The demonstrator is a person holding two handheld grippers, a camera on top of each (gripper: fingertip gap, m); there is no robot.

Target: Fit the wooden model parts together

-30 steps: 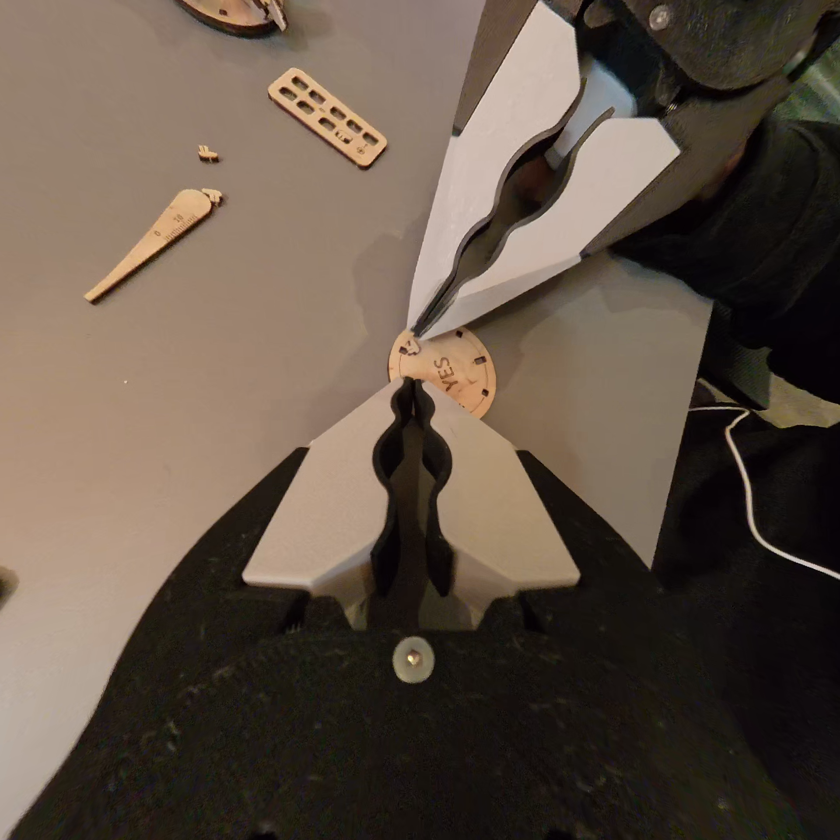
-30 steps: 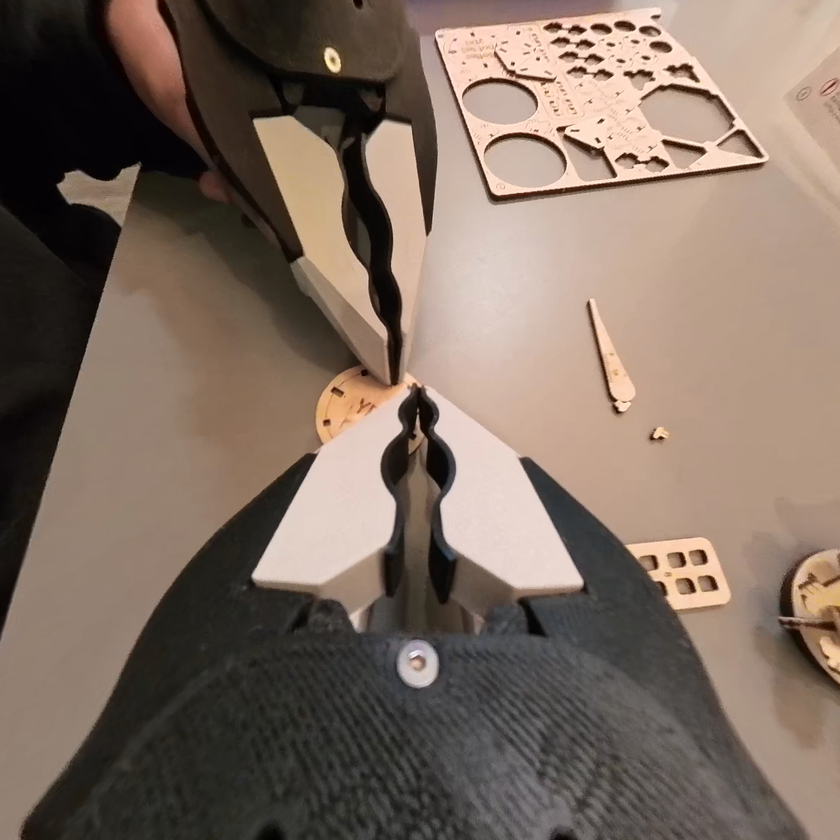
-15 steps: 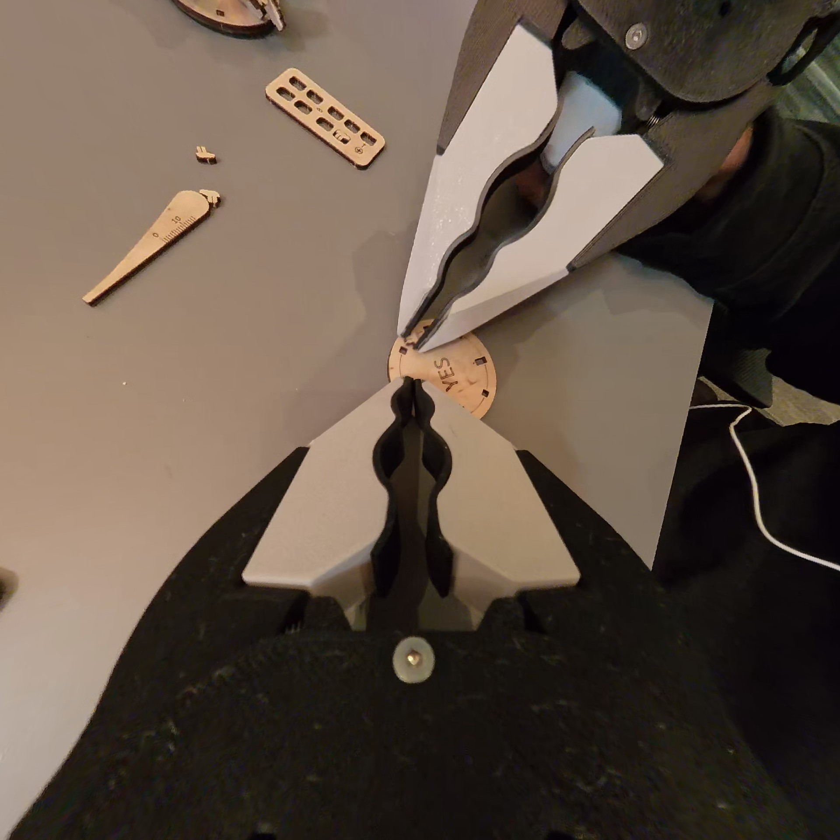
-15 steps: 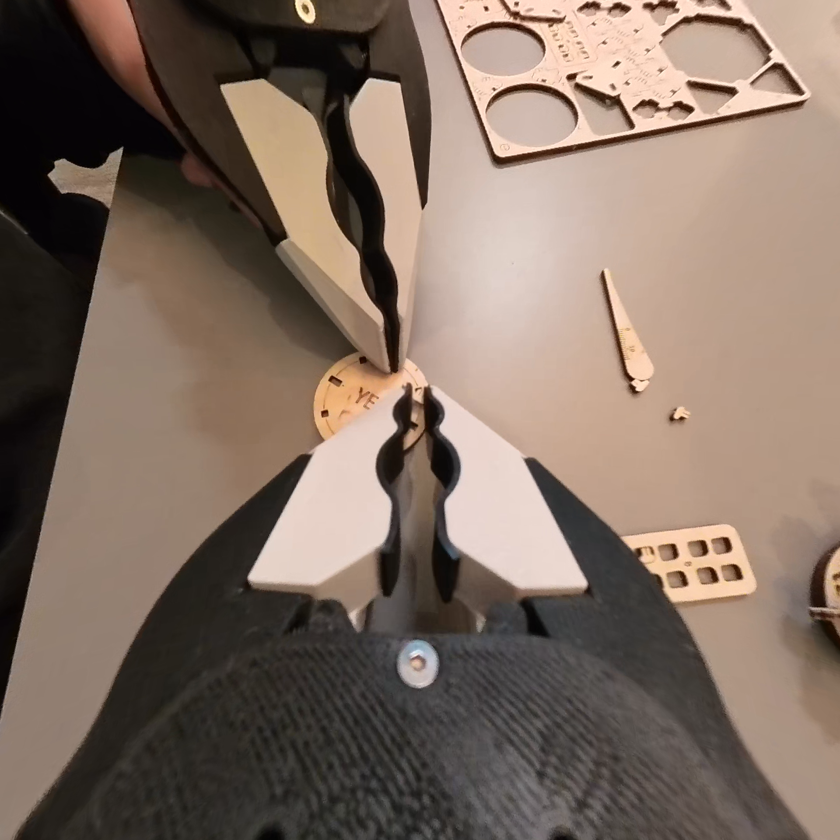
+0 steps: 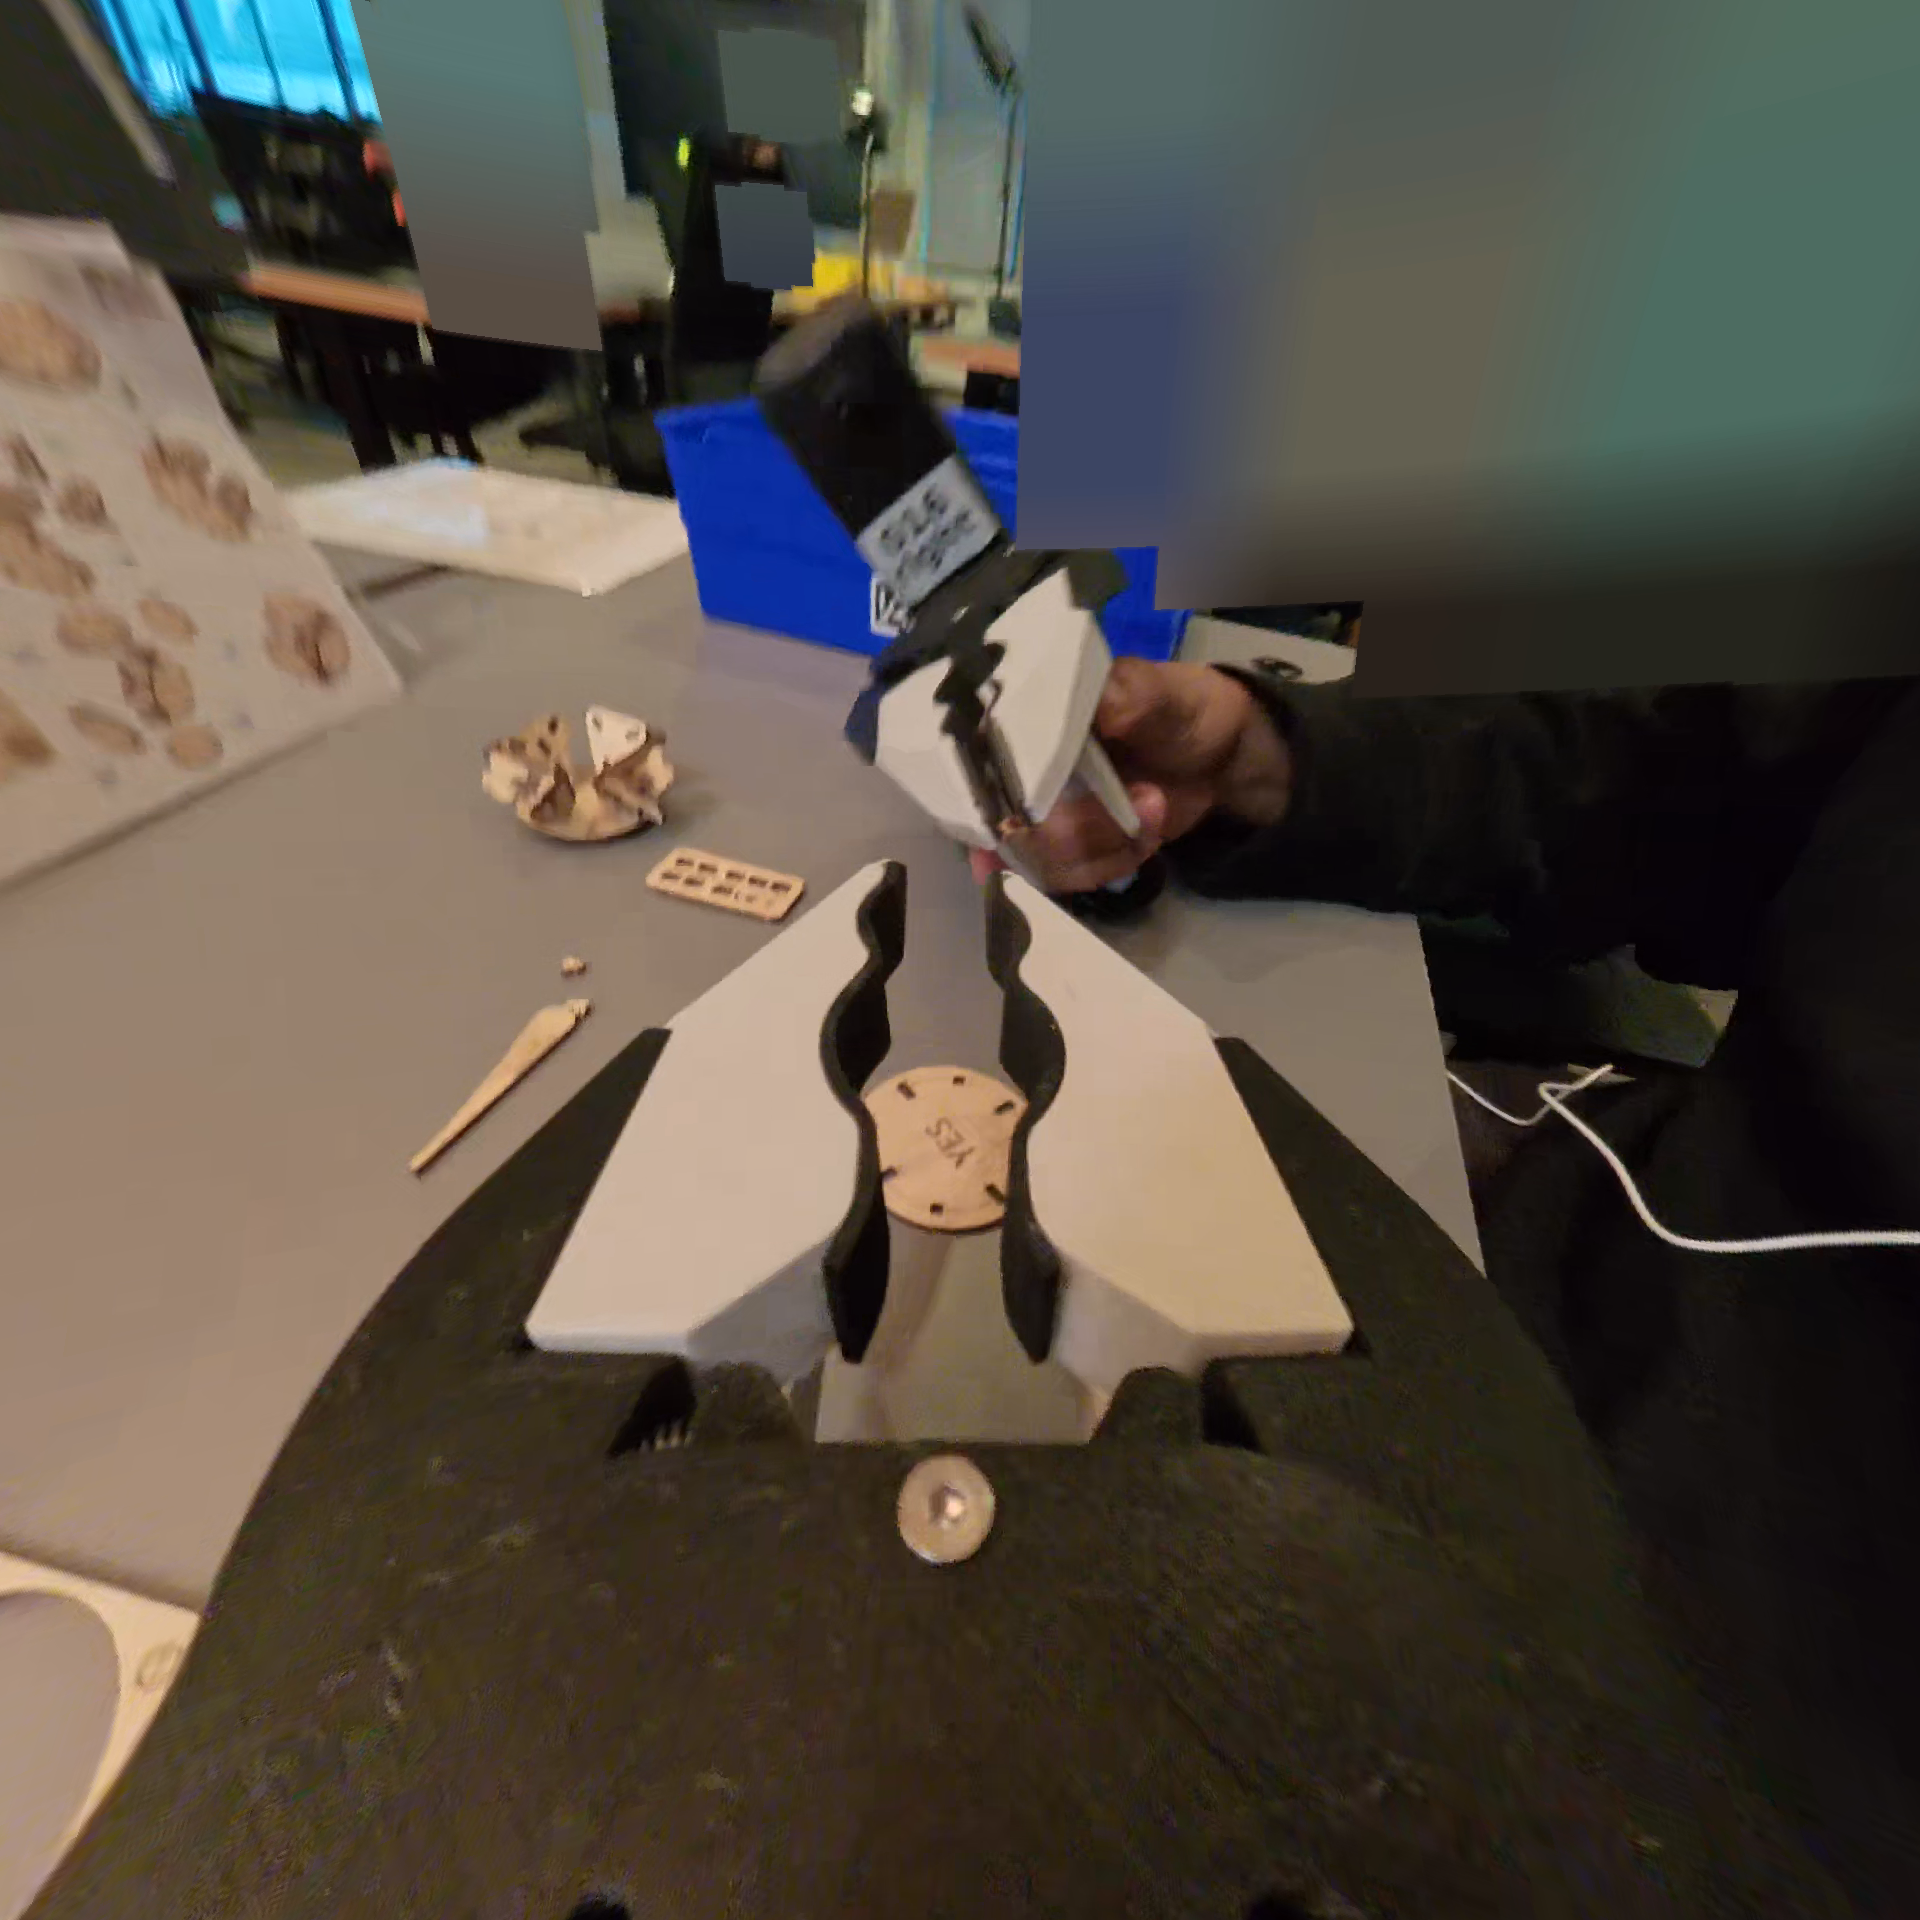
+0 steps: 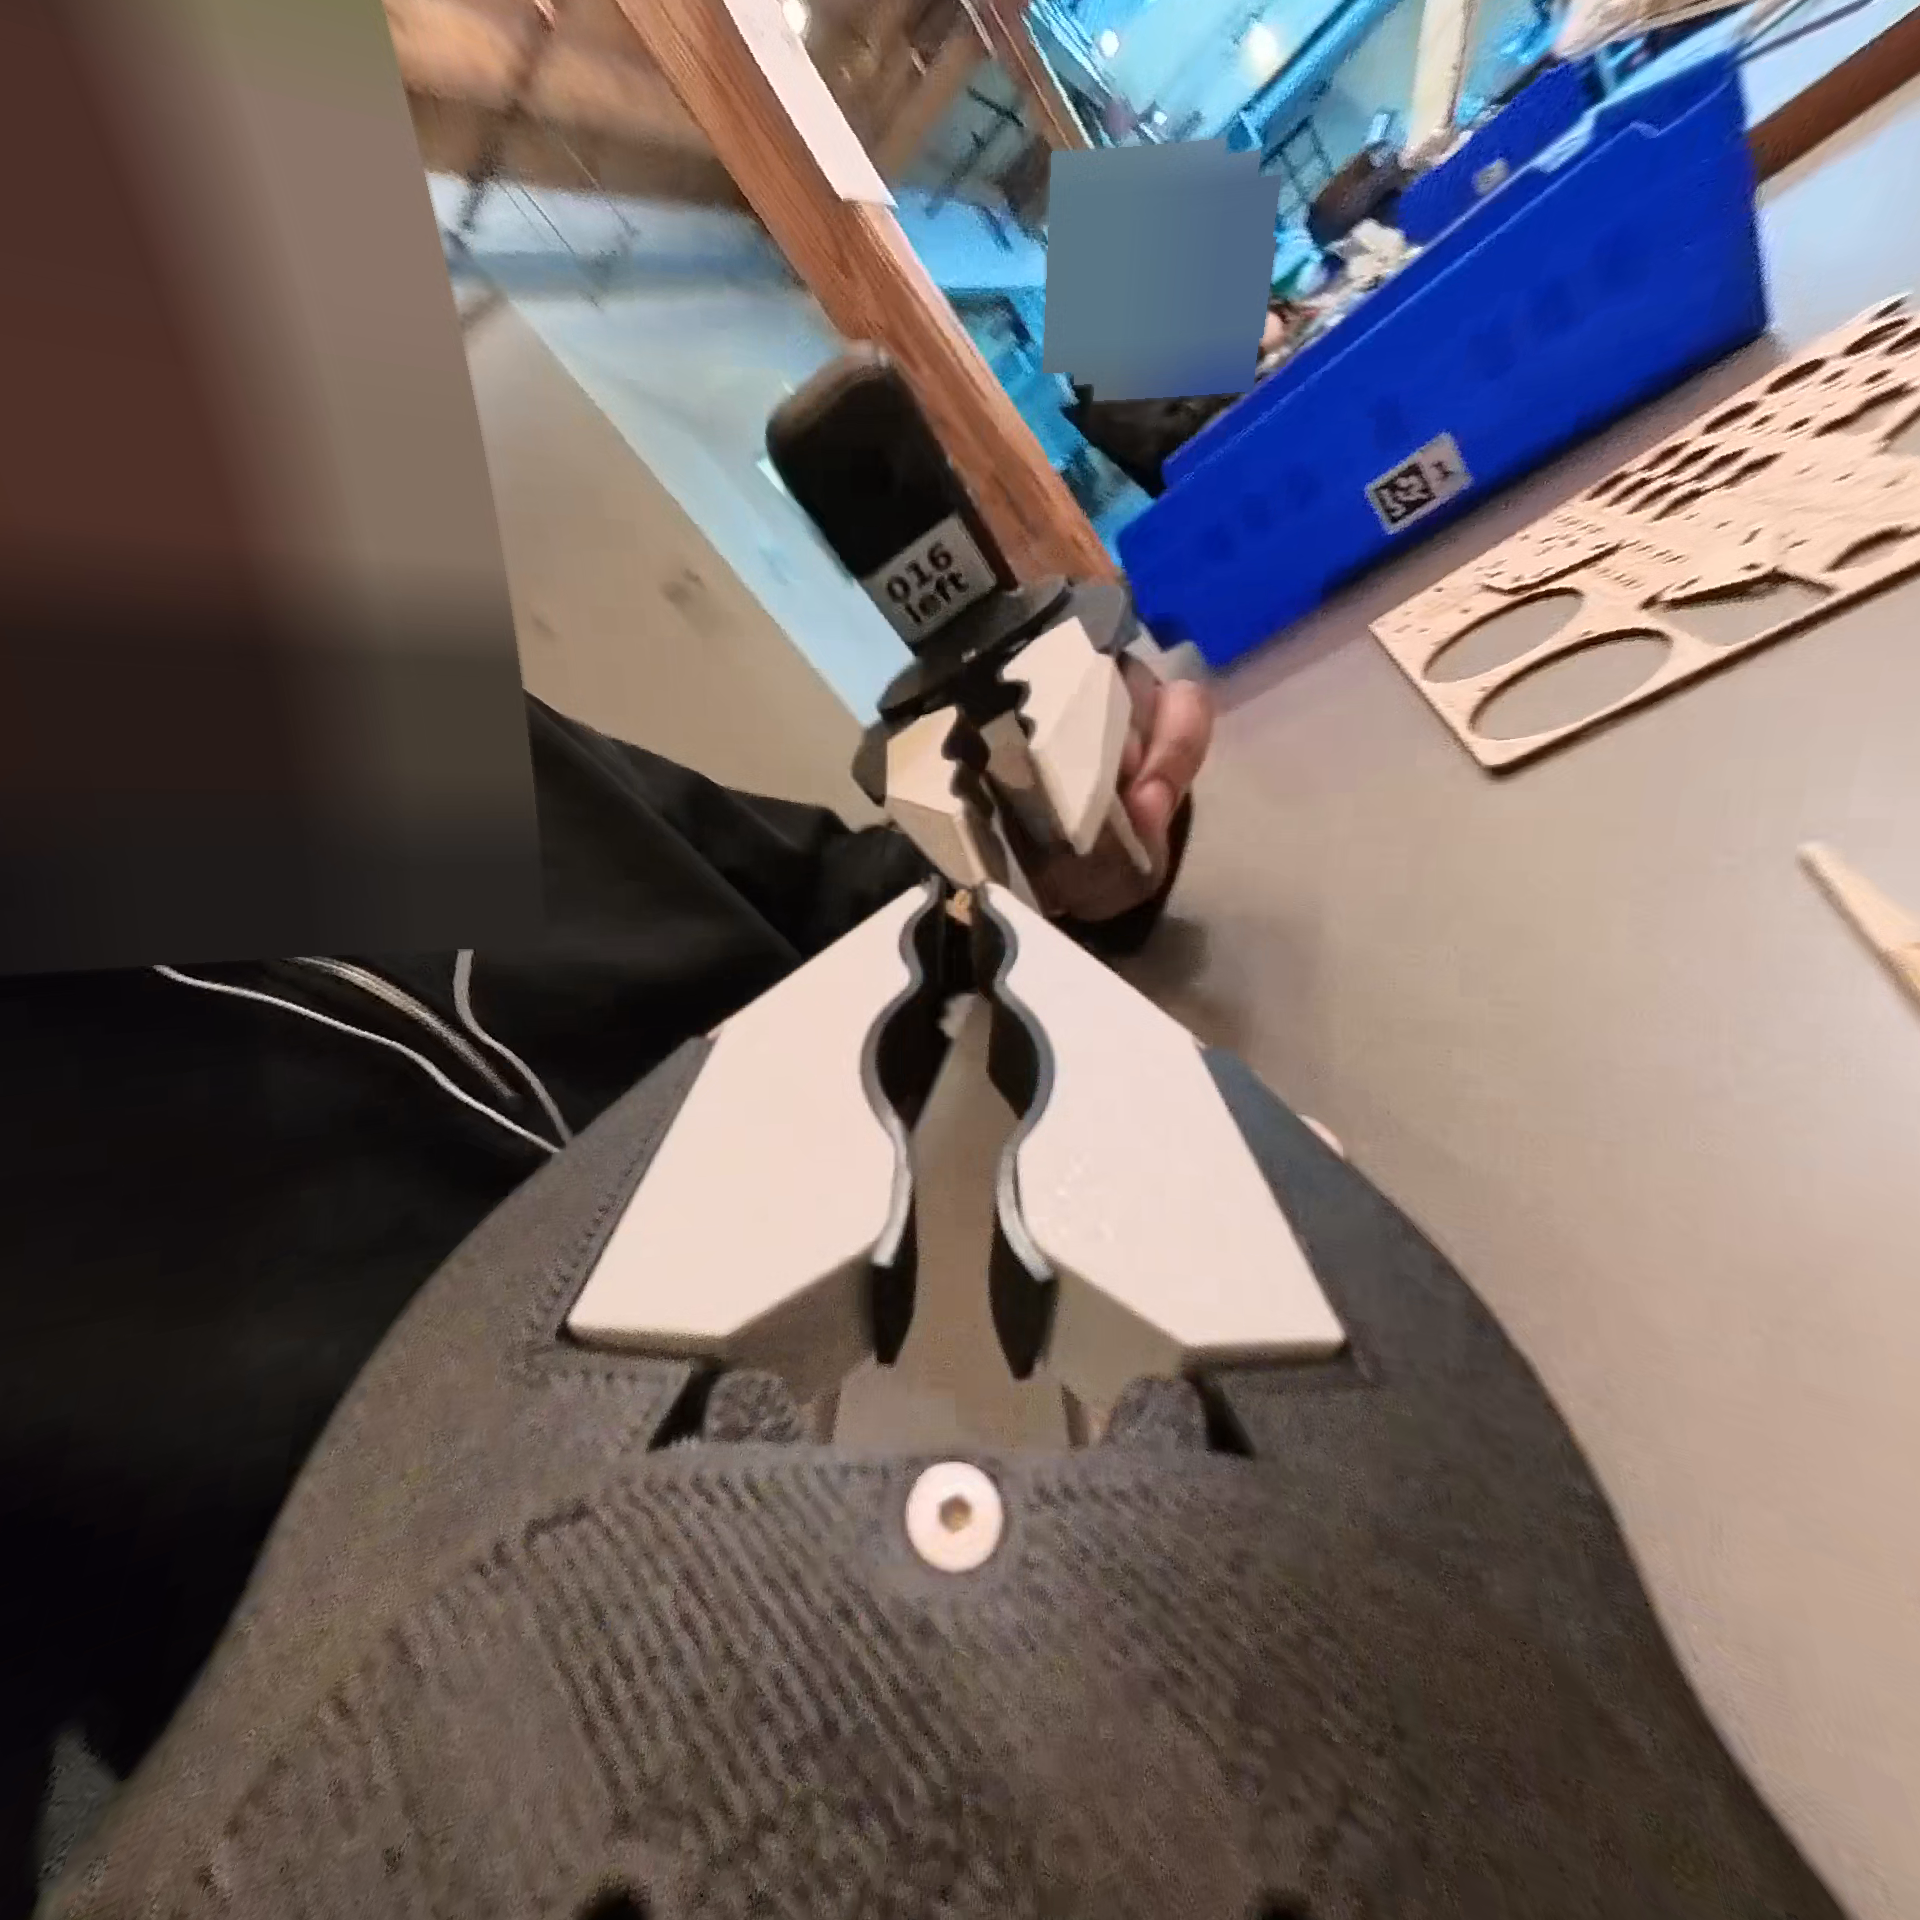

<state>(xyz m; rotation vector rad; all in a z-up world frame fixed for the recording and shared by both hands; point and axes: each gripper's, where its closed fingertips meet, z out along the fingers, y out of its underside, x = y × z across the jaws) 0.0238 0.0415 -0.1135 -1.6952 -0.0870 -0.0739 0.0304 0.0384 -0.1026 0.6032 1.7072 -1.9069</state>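
While the left wrist view shows the left gripper with jaws narrowly parted above a round wooden disc lying on the grey table, only the right wrist view shows the right gripper pinching a tiny wooden piece, a perforated sheet at two o'clock

Grey surface, matte, holding: round wooden disc with edge slots; slotted rectangular wooden plate; tapered wooden pointer with a tiny wooden chip near it; part-built wooden assembly; punched-out wooden sheet; blue bin at the far edge.
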